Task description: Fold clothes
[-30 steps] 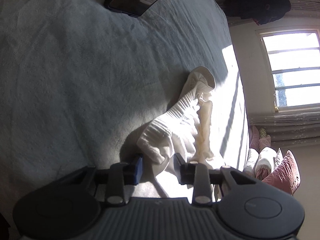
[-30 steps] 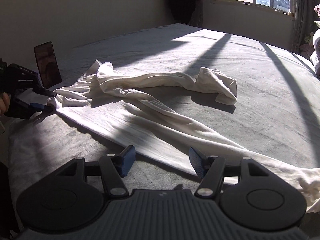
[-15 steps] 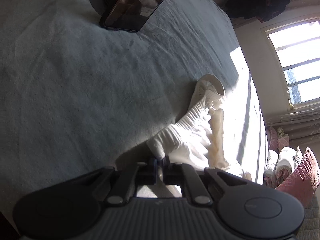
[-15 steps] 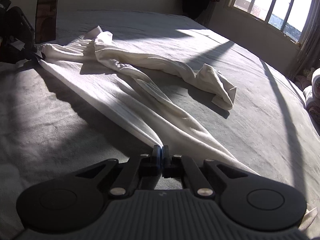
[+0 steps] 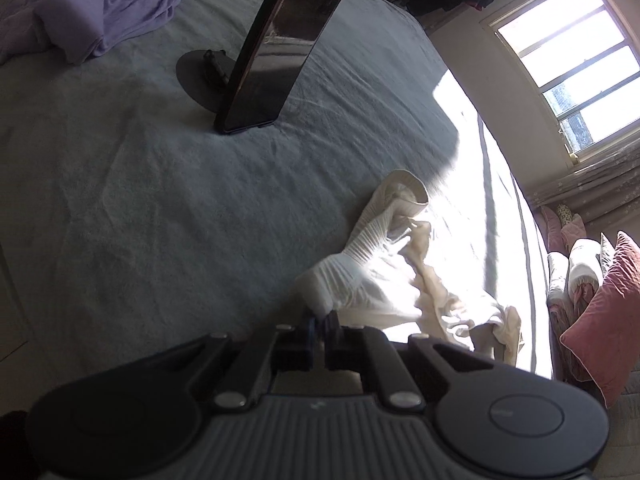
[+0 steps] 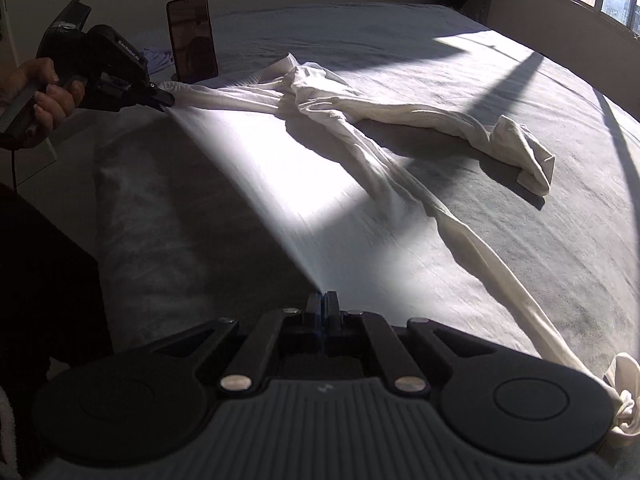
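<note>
White trousers [image 6: 304, 148] lie on a grey bed [image 6: 500, 76]. My left gripper [image 5: 319, 320] is shut on the gathered elastic waistband [image 5: 340, 276]; it also shows in the right wrist view [image 6: 164, 101], held by a hand. My right gripper [image 6: 322, 300] is shut on the trousers' side edge lower down. The cloth is stretched taut and lifted between the two grippers. One leg [image 6: 480, 248] trails right along the bed; the other [image 6: 520, 152] lies bunched farther off.
A phone on a round stand [image 5: 280, 44] stands upright just beyond the waistband. A purple garment [image 5: 92, 12] lies crumpled at the far left. Pillows [image 5: 592, 288] sit at the right. A window [image 5: 572, 64] throws strong sun across the bed.
Both grippers went from open to shut on the trousers, then lifted and pulled the near edge taut. The left gripper has drawn back toward the phone side.
</note>
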